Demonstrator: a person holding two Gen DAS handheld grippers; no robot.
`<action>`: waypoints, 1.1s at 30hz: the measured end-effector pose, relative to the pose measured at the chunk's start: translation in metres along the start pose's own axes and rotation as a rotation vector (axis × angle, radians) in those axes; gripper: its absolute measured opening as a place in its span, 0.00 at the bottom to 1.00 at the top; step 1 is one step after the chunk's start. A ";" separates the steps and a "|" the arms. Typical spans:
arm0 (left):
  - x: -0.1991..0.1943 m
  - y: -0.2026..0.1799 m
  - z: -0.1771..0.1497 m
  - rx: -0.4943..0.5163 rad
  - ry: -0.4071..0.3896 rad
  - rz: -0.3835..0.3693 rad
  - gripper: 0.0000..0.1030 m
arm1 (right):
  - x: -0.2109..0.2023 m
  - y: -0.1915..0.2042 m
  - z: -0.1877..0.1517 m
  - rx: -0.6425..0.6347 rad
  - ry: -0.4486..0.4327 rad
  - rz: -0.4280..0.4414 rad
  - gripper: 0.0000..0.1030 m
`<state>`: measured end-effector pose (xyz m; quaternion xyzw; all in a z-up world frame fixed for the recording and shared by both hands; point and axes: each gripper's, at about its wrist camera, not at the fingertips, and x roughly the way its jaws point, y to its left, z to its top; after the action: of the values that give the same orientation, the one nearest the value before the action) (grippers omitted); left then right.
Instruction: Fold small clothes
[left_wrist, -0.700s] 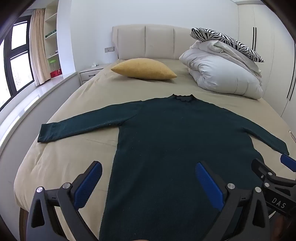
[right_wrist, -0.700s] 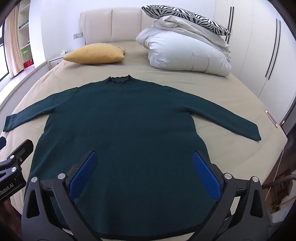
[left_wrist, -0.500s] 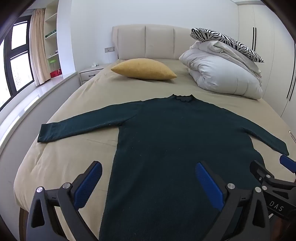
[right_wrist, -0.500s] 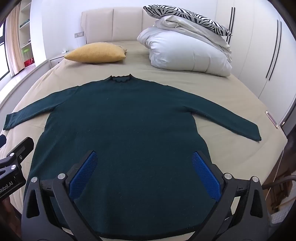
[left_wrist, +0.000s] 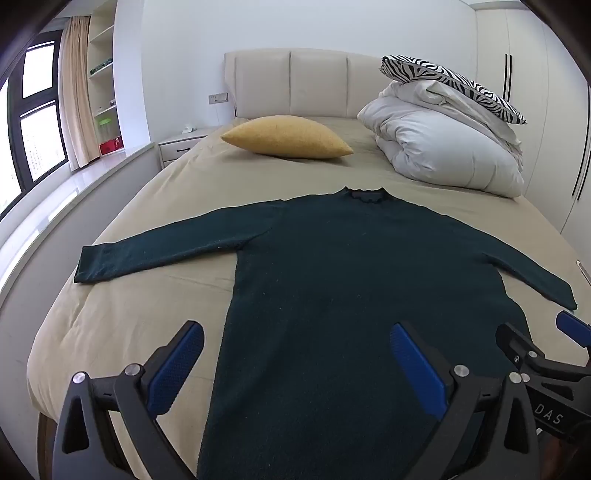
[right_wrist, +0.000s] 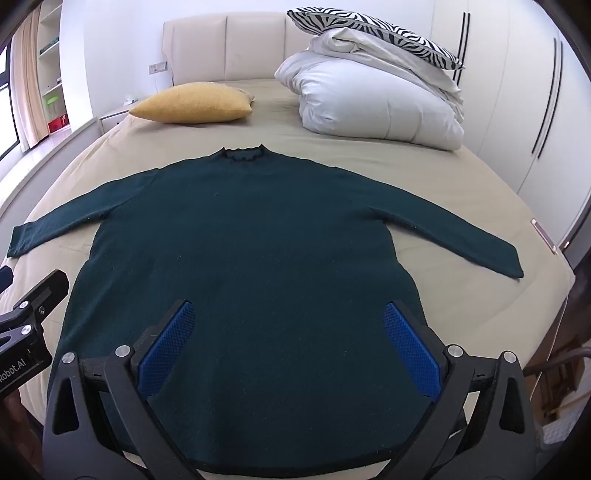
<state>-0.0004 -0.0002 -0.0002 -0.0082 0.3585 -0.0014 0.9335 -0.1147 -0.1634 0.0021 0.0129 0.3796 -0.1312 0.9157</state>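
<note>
Dark green knitted sweater (right_wrist: 243, 258) flat on beige bed (left_wrist: 122, 317), collar toward headboard, hem nearest us, sleeves out sideways. Our left gripper (left_wrist: 295, 369) above sweater's left hem side, right gripper (right_wrist: 288, 347) above hem middle; both spread wide, empty.

We carry two matte black plastic grippers, the left gripper (left_wrist: 295, 363) and the right gripper (right_wrist: 288, 347), each with angular, triangular-cutout finger frames, silver round screws at the joints, and blue textured rubber pads (right_wrist: 168, 347). White lettering marks their sides: "DAS" on one, "Robot.AI" on the other.
</note>
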 end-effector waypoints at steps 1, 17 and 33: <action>0.000 0.000 0.000 0.000 0.000 0.001 1.00 | 0.000 0.000 0.000 0.000 0.000 0.000 1.00; -0.001 0.000 0.000 0.001 0.001 0.000 1.00 | 0.001 0.001 0.000 0.000 0.002 0.003 1.00; 0.001 -0.004 -0.001 0.005 0.003 0.000 1.00 | 0.004 0.003 -0.001 -0.001 0.005 0.005 1.00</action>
<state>-0.0005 -0.0043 -0.0017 -0.0059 0.3601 -0.0022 0.9329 -0.1122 -0.1614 -0.0014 0.0138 0.3818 -0.1289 0.9151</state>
